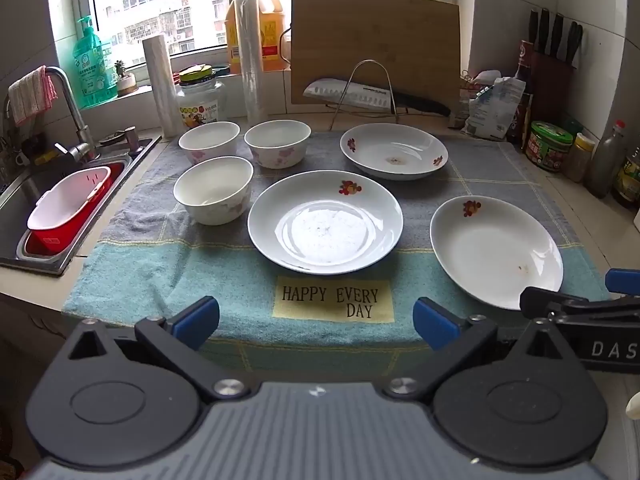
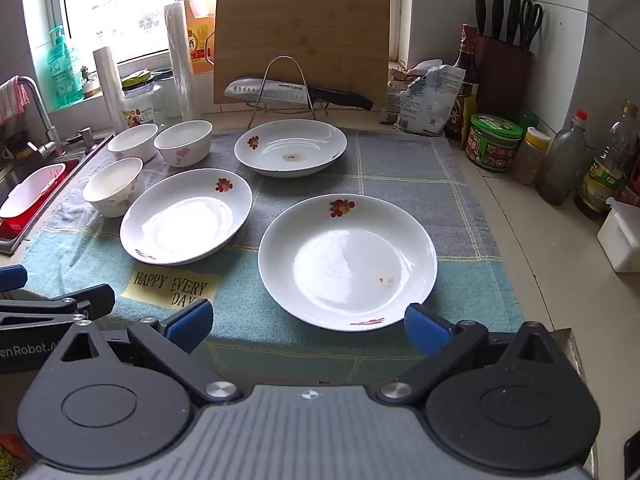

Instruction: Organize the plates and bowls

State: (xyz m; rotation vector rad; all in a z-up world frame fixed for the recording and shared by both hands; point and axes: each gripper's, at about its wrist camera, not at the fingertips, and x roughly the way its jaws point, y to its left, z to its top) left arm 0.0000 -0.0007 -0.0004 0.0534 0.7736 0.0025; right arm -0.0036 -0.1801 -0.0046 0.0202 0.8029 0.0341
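Note:
Three white plates with red flower prints lie on a towel: a middle plate [image 1: 325, 222] [image 2: 186, 216], a far plate [image 1: 394, 151] [image 2: 291, 147] and a near right plate [image 1: 496, 251] [image 2: 347, 261]. Three white bowls stand at the left: two at the back [image 1: 209, 142] [image 1: 277, 143] and one in front [image 1: 213, 190]; they also show in the right wrist view [image 2: 133, 142] [image 2: 183, 142] [image 2: 113, 186]. My left gripper [image 1: 316, 322] is open and empty at the towel's near edge. My right gripper [image 2: 308, 322] is open and empty, just short of the near right plate.
A sink [image 1: 36, 200] with a red and white basin [image 1: 66, 210] lies at the left. A cutting board [image 1: 374, 46], a knife on a rack [image 1: 372, 94], rolls and bottles stand at the back. Jars and bottles [image 2: 496, 142] line the right wall, with a knife block [image 2: 504, 76].

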